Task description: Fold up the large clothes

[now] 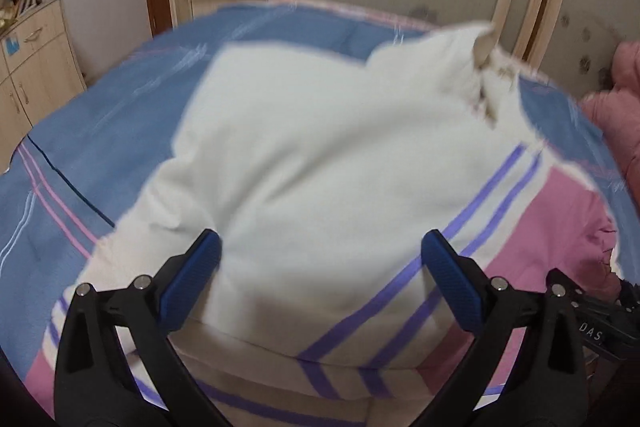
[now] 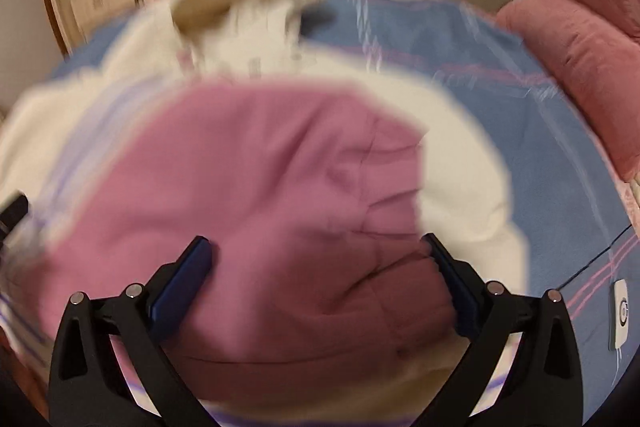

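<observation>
While both tools (image 1: pixel 320 255) (image 2: pixel 318 257) gape wide w/ nothing held, sweater (image 1: pixel 320 147) covers bedsheet (image 1: pixel 100 131), pink quilt (image 2: pixel 580 47) nearby.

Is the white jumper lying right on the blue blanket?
Touching. In the left wrist view the white jumper lies spread flat on the blue blanket, with no gap along its edges.

A bed (image 1: pixel 100 131) with a blue cover crossed by thin pink and white stripes carries everything. A large white sweater (image 1: pixel 320 147) with a pink panel and purple stripes lies spread across its middle. A pink quilt (image 2: pixel 580 67) is bunched along the bed's right edge, and a small white controller (image 2: pixel 621 311) lies on the cover near the right edge.
</observation>
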